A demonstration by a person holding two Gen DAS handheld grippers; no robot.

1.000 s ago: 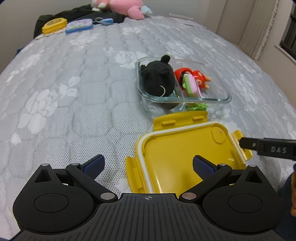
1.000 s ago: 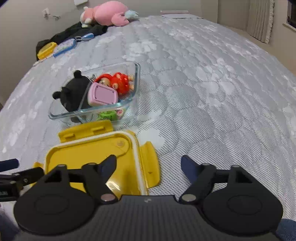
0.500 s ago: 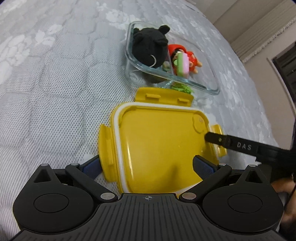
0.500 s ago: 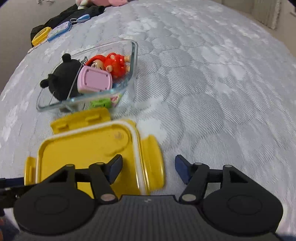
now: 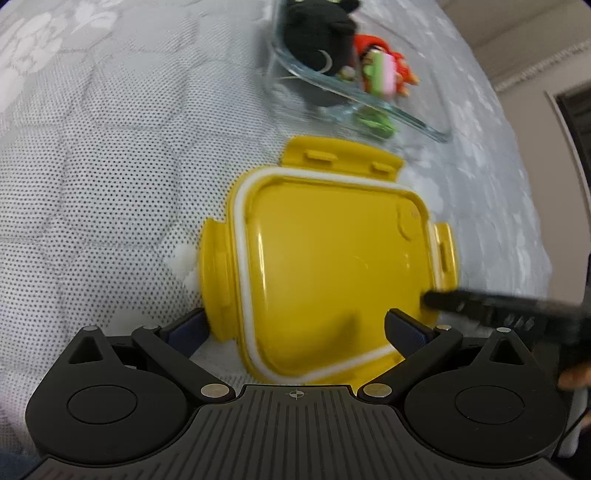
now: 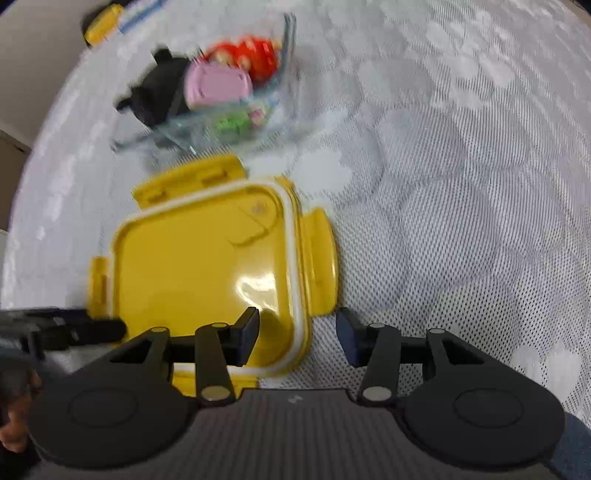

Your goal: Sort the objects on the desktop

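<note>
A yellow snap-on lid [image 5: 325, 258] lies inside up on the grey quilt, just in front of a glass container [image 5: 424, 125]. That container holds a black plush [image 5: 317, 33], a red doll [image 6: 258, 55], a pink case [image 6: 218, 85] and a green piece [image 6: 231, 123]. My left gripper [image 5: 295, 325] is open over the lid's near left corner, one finger outside the left flap and one above the lid. My right gripper [image 6: 297, 325] has its jaws closing astride the lid's [image 6: 199, 266] right rim, and the pads do not visibly press it. Each gripper's finger shows in the other view.
The patterned quilt [image 6: 461, 184] stretches wide to the right of the lid. A small yellow item [image 6: 103, 27] lies far back near the wall. A person's hand [image 6: 14, 424] shows at the left edge.
Both grippers tipped downward and came in close over the lid. The right jaws narrowed around its right rim. The lid and the container stayed put.
</note>
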